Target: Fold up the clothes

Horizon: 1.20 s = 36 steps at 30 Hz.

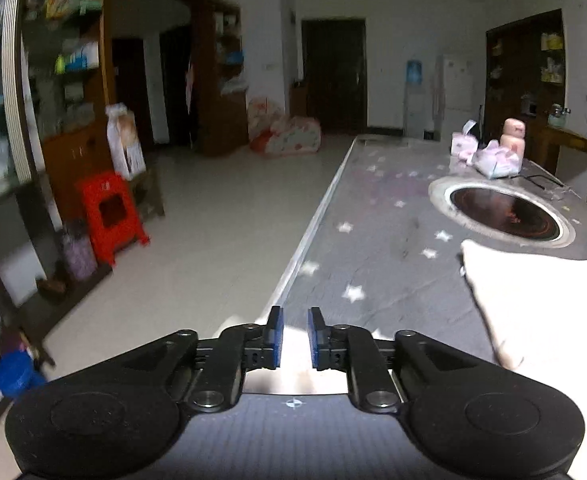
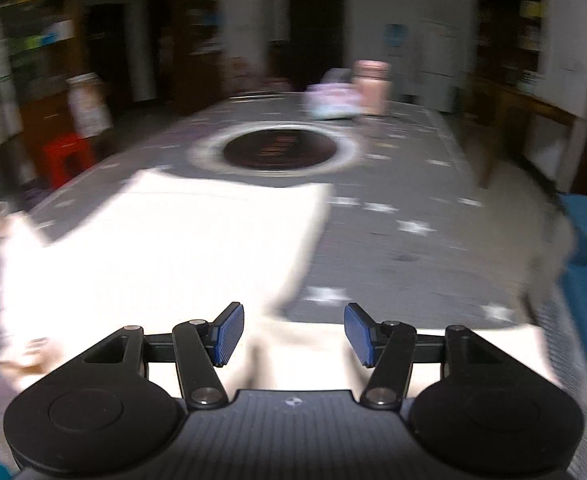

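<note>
left gripper (image 1: 295, 338): jaws a narrow gap apart, pads gripping nothing, pale cloth glimpsed below | white garment (image 1: 541, 312): flat on star-patterned table (image 1: 373, 248), right of the fingers | right gripper (image 2: 293, 334): jaws about half open, empty, garment (image 2: 165, 248) beneath and upper left

Dim room; white cloth (image 2: 165, 240) glares; right view motion-blurred; fisheye edges bend.

You see a star-patterned surface (image 1: 373, 264) with a round dark inset (image 1: 503, 210) in it. A pink bottle (image 1: 513, 136) stands beyond the inset, and a red stool (image 1: 111, 216) sits on the floor.
</note>
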Available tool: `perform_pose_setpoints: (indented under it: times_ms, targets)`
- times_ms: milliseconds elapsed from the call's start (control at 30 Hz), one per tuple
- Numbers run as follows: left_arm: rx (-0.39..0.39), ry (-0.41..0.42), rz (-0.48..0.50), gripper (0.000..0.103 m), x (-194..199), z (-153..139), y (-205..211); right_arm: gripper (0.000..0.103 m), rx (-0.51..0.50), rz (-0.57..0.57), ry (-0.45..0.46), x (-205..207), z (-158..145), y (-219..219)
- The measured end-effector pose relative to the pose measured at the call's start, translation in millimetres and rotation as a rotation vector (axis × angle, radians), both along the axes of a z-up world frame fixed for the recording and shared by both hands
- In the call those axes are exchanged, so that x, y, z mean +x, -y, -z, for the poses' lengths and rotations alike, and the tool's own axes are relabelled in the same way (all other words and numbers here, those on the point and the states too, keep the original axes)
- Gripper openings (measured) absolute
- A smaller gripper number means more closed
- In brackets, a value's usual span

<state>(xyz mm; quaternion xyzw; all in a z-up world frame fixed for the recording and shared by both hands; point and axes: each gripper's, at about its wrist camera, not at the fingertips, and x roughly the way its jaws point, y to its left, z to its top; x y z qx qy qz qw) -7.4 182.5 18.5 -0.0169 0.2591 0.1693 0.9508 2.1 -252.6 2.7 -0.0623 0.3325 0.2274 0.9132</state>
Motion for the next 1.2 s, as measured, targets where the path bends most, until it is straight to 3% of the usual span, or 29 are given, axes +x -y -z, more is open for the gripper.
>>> perform_pose_setpoints:
  times_ms: [133, 233, 333, 400, 567, 900, 1200]
  targets:
    - [-0.09, -0.013, 0.053, 0.017, 3.9, 0.1, 3.1, 0.057, 0.007, -0.167, -0.027, -11.0, 3.4, -38.5]
    - [-0.16, -0.066, 0.161, 0.018, 8.5, 8.8, 19.8, 0.056, -0.001, -0.243, -0.043, -15.4, 10.3, -62.6]
    - [-0.178, -0.09, 0.261, 0.021, 12.4, 15.3, 45.3, 0.055, -0.03, -0.289, -0.052, -20.4, 18.3, -80.0]
    - [-0.201, -0.095, 0.328, 0.03, 17.2, 18.1, 60.8, 0.055, -0.054, -0.314, -0.052, -27.0, 23.8, -85.9]
    - [-0.182, -0.101, 0.461, 0.032, 32.6, 28.4, 100.3, 0.054, -0.118, -0.351, -0.022, -46.4, 28.3, -90.5]
    - [-0.168, -0.121, 0.455, 0.032, 33.9, 45.3, 95.3, 0.05, -0.116, -0.383, -0.056, -73.6, 24.5, -75.0]
    - [-0.102, -0.117, 0.451, 0.042, 36.4, 44.0, 104.7, 0.05, -0.002, -0.165, -0.05, -48.2, 14.8, -29.3]
